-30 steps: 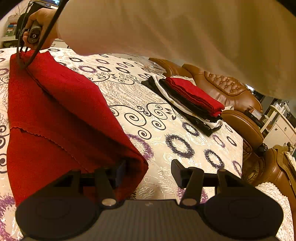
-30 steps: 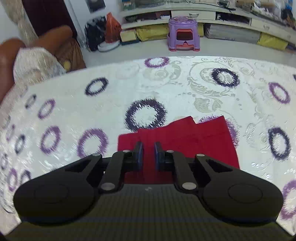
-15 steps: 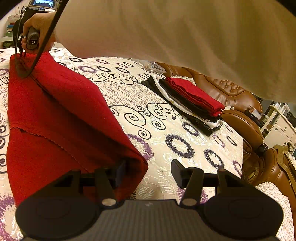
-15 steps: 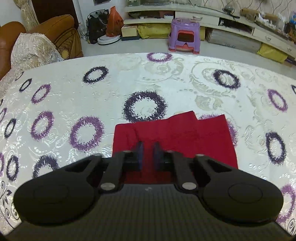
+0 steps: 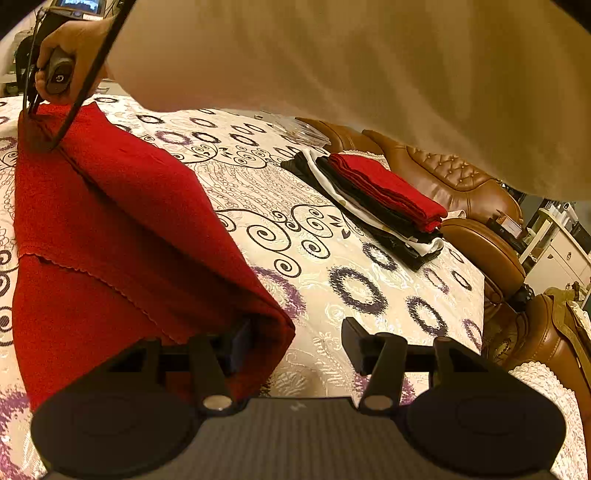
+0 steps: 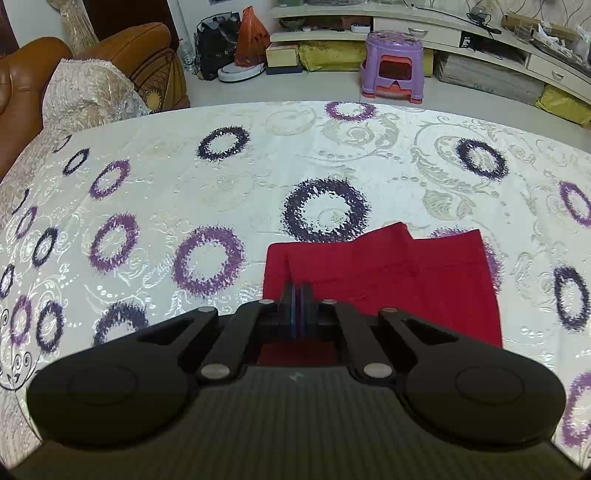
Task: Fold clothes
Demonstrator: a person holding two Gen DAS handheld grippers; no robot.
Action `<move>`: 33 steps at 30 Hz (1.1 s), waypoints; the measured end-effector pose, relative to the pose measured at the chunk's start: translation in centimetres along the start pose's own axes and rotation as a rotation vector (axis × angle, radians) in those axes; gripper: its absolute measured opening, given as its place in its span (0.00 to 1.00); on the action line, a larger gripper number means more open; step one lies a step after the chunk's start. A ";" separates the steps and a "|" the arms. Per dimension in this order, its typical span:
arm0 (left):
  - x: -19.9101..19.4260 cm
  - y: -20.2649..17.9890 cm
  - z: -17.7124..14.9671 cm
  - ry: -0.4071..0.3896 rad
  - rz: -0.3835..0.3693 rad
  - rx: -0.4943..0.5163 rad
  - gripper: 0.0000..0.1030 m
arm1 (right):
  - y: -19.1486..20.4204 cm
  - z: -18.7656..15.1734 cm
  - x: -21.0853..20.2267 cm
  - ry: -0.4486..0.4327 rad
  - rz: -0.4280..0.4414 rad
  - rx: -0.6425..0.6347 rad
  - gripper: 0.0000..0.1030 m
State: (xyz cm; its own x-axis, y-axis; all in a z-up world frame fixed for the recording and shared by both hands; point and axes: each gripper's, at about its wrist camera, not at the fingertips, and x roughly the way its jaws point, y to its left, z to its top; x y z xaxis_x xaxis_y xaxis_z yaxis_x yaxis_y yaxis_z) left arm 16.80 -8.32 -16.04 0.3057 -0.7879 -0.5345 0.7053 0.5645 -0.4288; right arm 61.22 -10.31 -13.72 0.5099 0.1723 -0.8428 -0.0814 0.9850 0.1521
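From my feed the room lay in warm light. A brown leather sofa [image 5: 461,184] stood beside the surface [image 6: 332,147] with its ring-patterned cloth. Beyond it I saw pale floor [image 6: 314,88], a purple stool [image 6: 393,66] and a long low shelf [image 6: 424,22].

The left gripper's [image 5: 295,341] left fingertip is buried under the fold of the red cloth [image 5: 122,229], so contact there can't really be made out. The upper right of the left wrist view is blocked by a pale blurred sleeve [image 5: 351,74]. In the right wrist view, the cloth's near edge is hidden behind the right gripper [image 6: 298,301] body, and whatever's pinched between its pads can't be seen.
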 end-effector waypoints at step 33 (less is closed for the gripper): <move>0.1 -0.4 0.0 0.006 0.002 0.020 0.59 | -2.0 -4.9 -4.9 0.030 0.087 -0.119 0.01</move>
State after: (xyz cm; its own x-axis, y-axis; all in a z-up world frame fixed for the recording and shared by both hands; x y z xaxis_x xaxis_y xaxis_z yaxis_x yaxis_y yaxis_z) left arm 16.54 -8.64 -15.95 0.3029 -0.7855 -0.5398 0.7175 0.5607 -0.4133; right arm 54.67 -13.12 -12.43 0.4710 0.2552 -0.8444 -0.2259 0.9602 0.1642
